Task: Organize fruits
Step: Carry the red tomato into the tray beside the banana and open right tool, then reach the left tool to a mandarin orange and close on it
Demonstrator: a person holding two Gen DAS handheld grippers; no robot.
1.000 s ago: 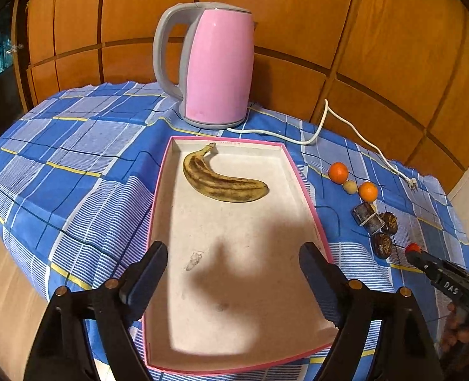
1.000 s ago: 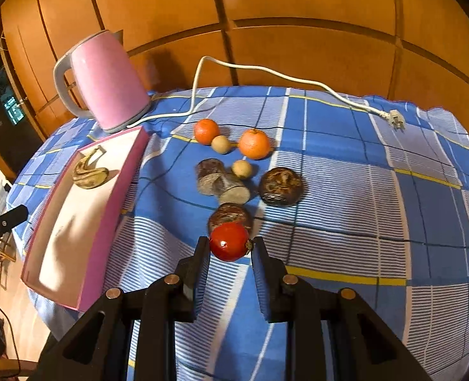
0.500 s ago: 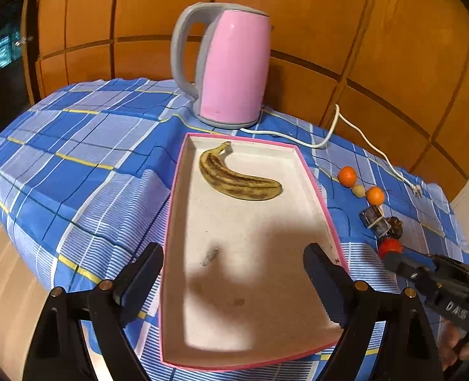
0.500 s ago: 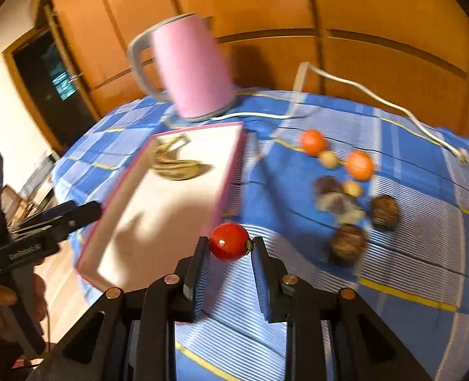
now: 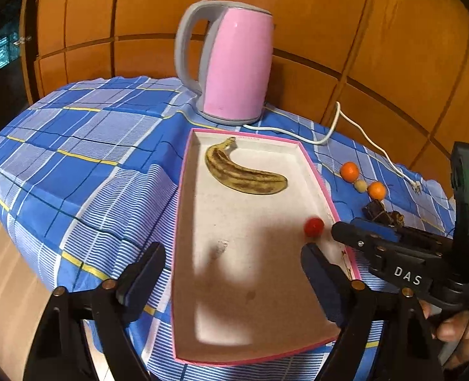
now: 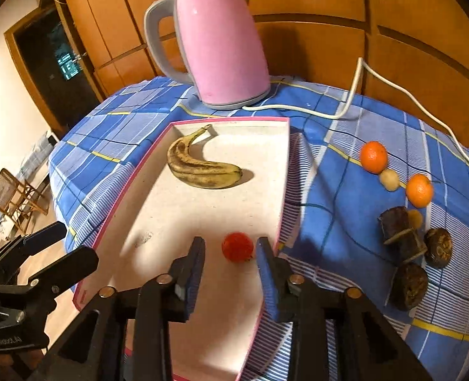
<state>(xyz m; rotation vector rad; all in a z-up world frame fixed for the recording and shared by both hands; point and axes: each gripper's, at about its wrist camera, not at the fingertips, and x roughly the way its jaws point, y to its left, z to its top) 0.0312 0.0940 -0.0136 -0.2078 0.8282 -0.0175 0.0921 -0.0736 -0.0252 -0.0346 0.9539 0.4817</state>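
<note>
A pink-rimmed white tray (image 5: 183, 190) (image 6: 283, 171) lies on the blue checked cloth. A spotted banana (image 5: 242, 174) (image 6: 199, 166) lies at its far end. A small red tomato (image 5: 313, 227) (image 6: 237, 247) sits on the tray floor by the right rim. My right gripper (image 6: 231, 250) is open, its jaws either side of the tomato and apart from it; it shows in the left wrist view (image 5: 339, 231) too. My left gripper (image 5: 231, 270) is open and empty over the tray's near end. Two oranges (image 6: 374, 156) (image 6: 419, 190) and several dark fruits (image 6: 407, 284) lie on the cloth to the right.
A pink kettle (image 5: 231, 63) (image 6: 215, 44) stands behind the tray, its white cord (image 6: 358, 89) trailing right along the cloth. Two small pale fruits (image 6: 389, 180) lie among the oranges. A wooden panelled wall rises behind. The table drops off to the left, with a chair (image 6: 9, 200) beyond.
My right gripper carried the tomato left from the cloth over the tray, opened and let it go onto the tray floor. My left gripper stayed open over the tray.
</note>
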